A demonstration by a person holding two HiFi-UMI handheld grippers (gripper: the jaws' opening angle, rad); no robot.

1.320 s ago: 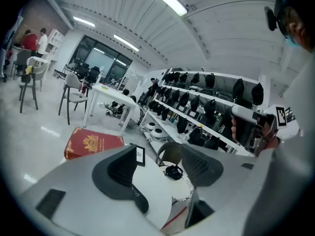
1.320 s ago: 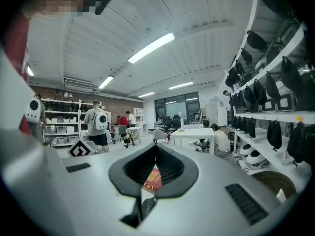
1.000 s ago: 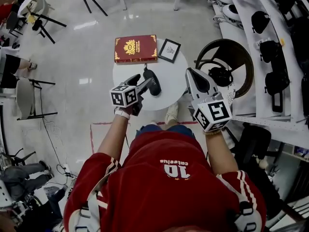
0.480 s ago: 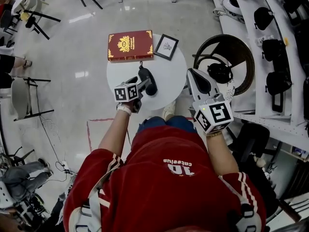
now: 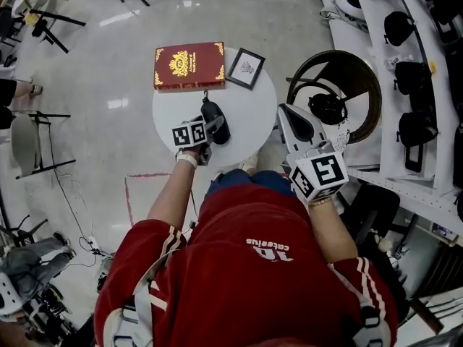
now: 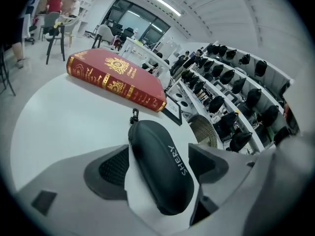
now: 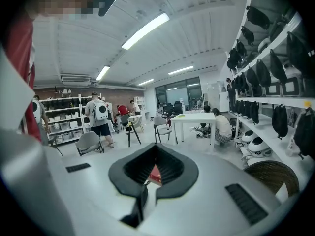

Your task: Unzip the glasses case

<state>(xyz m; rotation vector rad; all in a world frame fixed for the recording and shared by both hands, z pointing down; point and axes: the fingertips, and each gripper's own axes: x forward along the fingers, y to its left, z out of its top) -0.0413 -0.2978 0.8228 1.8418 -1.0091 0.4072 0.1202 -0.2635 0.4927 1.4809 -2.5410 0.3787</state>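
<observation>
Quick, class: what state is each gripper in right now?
Left gripper: jaws open, just been opening, glasses case between them, ungripped.
Right gripper: jaws shut, empty.

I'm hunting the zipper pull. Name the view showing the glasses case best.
Left gripper view: the glasses case sits large and central, lettering and zipper pull clear. Head view shows a small dark oval on the table. Right gripper view doesn't show it.
</observation>
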